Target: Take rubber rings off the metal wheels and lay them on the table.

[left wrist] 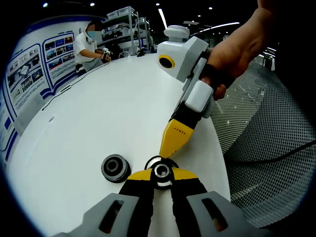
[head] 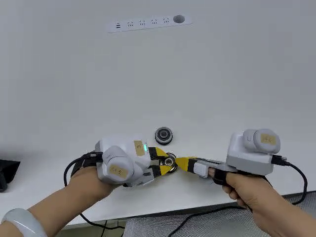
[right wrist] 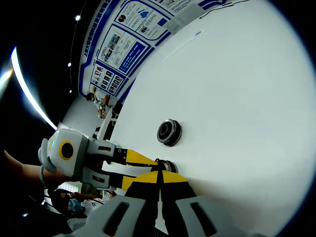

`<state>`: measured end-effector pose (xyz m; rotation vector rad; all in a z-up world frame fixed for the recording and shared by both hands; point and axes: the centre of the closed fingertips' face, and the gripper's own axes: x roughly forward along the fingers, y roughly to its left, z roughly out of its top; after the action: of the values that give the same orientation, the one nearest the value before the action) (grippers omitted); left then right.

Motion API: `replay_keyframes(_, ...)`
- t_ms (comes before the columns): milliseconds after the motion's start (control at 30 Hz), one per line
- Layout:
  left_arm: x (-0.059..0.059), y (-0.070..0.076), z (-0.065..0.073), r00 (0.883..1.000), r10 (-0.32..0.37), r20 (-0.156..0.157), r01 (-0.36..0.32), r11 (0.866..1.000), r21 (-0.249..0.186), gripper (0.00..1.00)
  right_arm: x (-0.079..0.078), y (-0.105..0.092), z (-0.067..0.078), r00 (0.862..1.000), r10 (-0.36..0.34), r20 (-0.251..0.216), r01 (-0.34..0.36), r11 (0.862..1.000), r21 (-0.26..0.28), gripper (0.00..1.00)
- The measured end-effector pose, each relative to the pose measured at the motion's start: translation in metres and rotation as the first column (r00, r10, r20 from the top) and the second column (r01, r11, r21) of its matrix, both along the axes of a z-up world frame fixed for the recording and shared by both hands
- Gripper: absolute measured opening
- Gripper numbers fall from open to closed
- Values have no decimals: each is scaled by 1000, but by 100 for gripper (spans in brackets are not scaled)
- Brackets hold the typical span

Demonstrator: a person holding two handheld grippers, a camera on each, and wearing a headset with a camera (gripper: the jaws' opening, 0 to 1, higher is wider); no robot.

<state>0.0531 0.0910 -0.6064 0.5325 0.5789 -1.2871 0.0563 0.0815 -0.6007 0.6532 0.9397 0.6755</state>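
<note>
White table [head: 222, 89], matt, bare across most of its top. We logged wide open room behind and to both sides of the work, as far back as the power strip [head: 148, 22] near the far edge.

Item 1: metal wheel [head: 169, 161] [left wrist: 162, 171] [right wrist: 169, 165], with a black rubber ring [left wrist: 149, 163] around it, close to the table's near edge. We found it clamped between the yellow jaws of the left gripper [head: 165, 162] [left wrist: 162, 174] [right wrist: 148, 168], one jaw on each side.

Item 2: right gripper [head: 180, 162] [left wrist: 173, 140] [right wrist: 159, 177], coming in from the opposite side. Its jaws were pressed together into one yellow wedge, the tip right against the wheel's rim. Whether any rubber was pinched in them we could not tell.

Item 3: second wheel [head: 164, 135] [left wrist: 115, 168] [right wrist: 169, 132], ring on, lying flat on the table just beyond the held one. It was apart from both grippers, with free surface all round.

Item 4: black object [head: 7, 170], cut off by the left edge of the head view, well apart from the wheels.

Item 5: black cable [head: 296, 173], trailing from the right gripper over the near edge.

Item 6: grey mesh surface [head: 148, 227] [left wrist: 266, 128], below and in front of that edge.
</note>
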Motion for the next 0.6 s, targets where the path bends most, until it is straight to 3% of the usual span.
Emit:
replay_keyframes(233, 0, 0, 0, 1000, 14, -7, -15, 1000, -19, 14, -1, 1, 0, 1000, 4, -1, -4, 1000, -1, 2)
replay_keyframes(600, 0, 4, 7, 1000, 25, 10, -25, 999, -36, 19, -2, 0, -1, 1000, 3, -5, -3, 1000, -4, 2)
